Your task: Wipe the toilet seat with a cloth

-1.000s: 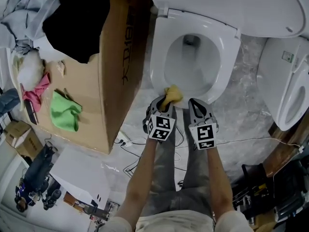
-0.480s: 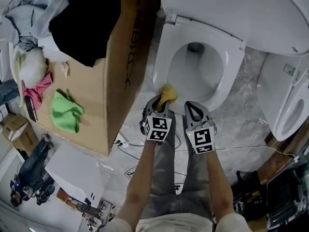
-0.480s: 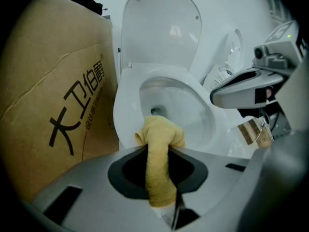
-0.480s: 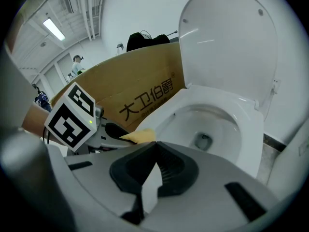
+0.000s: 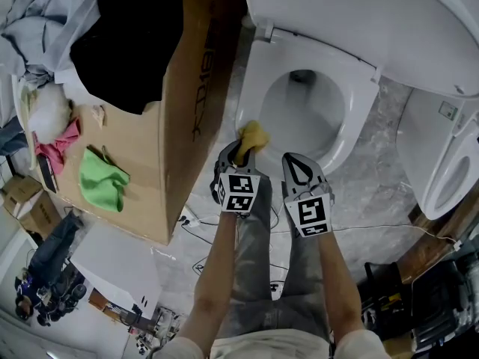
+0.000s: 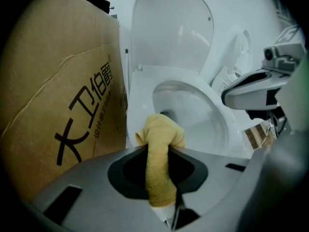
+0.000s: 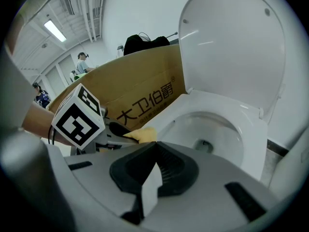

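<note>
One cloth [image 6: 158,173] between left gripper [image 5: 240,153] fingers [image 6: 82,182]

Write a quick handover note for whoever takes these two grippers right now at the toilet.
Left gripper: shut on the yellow cloth, at the toilet seat's front-left rim, beside the cardboard box.
Right gripper: shut, empty, beside the left one, near the seat's front.
Lid up, seat down.
Done: cloth gripped and at the seat; how much is wiped doesn't show.
Left: probably wipe around the whole ring.
</note>
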`<state>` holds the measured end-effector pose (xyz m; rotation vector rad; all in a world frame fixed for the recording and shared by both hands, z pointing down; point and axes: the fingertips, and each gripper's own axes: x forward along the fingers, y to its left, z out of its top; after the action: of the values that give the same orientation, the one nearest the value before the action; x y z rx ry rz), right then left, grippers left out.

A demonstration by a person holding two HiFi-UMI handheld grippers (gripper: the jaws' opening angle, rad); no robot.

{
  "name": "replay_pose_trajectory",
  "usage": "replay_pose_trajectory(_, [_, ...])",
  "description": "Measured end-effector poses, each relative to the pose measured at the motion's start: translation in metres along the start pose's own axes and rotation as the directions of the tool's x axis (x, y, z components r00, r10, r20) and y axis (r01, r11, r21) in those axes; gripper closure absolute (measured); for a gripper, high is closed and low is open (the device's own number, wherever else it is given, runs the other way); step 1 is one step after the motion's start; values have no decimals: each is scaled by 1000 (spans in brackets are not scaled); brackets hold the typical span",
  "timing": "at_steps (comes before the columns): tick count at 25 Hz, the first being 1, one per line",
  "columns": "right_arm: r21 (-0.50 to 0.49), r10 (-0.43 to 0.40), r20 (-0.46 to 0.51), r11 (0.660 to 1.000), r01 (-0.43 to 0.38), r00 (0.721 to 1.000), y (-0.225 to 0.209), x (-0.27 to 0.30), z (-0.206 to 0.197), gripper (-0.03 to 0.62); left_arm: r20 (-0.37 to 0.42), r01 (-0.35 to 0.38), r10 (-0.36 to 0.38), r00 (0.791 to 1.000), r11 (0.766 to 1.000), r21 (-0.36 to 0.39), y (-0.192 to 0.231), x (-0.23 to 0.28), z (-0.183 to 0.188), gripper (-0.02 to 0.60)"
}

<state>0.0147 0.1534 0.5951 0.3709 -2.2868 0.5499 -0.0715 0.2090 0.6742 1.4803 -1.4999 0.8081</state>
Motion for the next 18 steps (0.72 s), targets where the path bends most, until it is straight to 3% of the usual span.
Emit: replay_pose_trajectory(18, [20,33,22,999,-33,999,-6,24,28,586,11,-17,17,1000,1000,-7,32,24,61,483])
